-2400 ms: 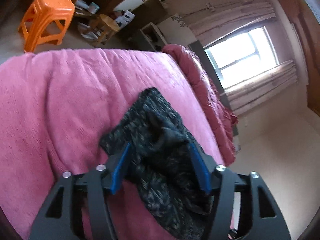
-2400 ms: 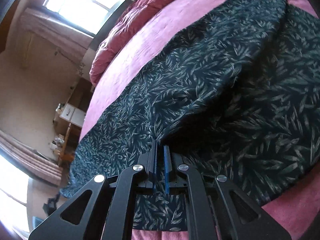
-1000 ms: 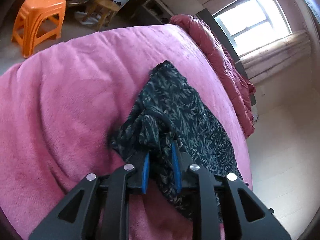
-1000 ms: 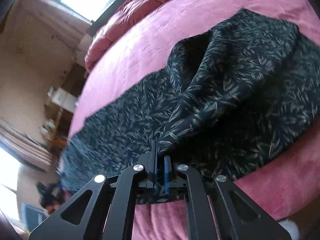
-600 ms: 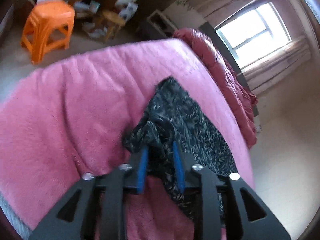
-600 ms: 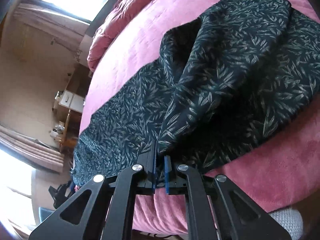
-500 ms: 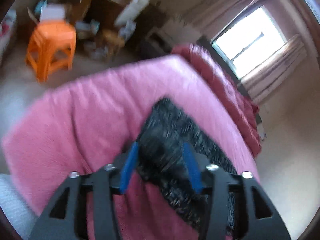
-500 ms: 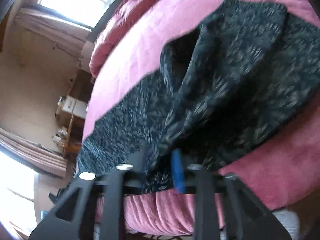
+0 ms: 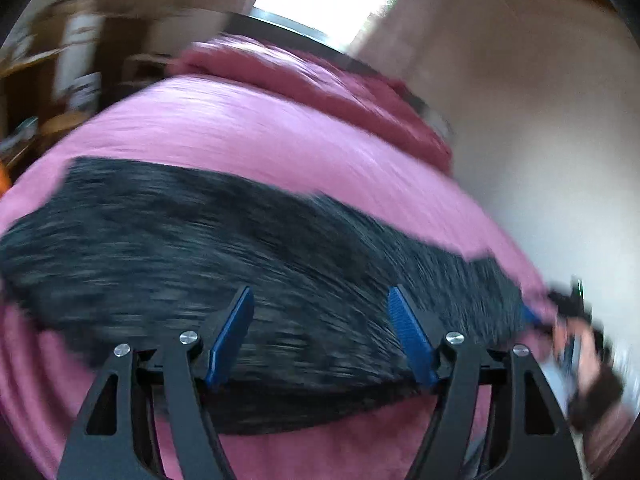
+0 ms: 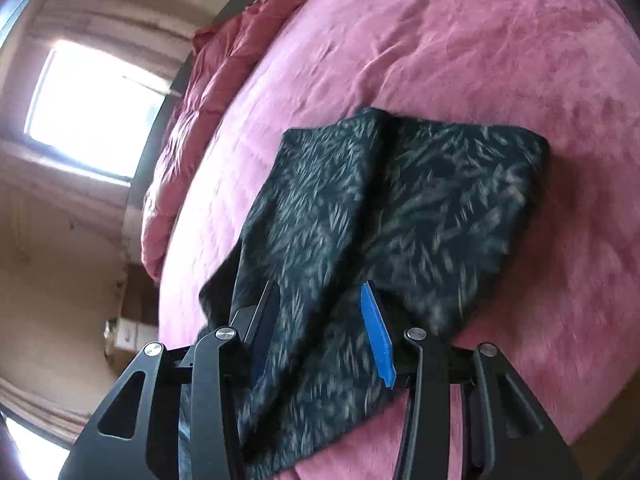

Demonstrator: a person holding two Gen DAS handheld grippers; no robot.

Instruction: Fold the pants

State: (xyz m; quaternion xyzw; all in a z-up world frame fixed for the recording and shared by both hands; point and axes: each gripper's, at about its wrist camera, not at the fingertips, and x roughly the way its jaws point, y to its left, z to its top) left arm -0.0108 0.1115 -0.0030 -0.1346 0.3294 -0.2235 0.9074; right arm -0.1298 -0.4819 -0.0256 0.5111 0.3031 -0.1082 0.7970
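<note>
Pants (image 10: 400,208) now released on blanket (image 10: 500,60)

No legible text, label, brand, number or sign in either view. Left wrist view: blurred throughout; the pale panels on the shelving (image 9: 78,68) at upper left carry dark marks too smeared to read. Right wrist view: the pale boxes (image 10: 130,334) beside the bed show one small dark mark, too small to identify.

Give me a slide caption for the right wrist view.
Right gripper closing its jaws over folded leaf-print pants on a pink blanket.
</note>
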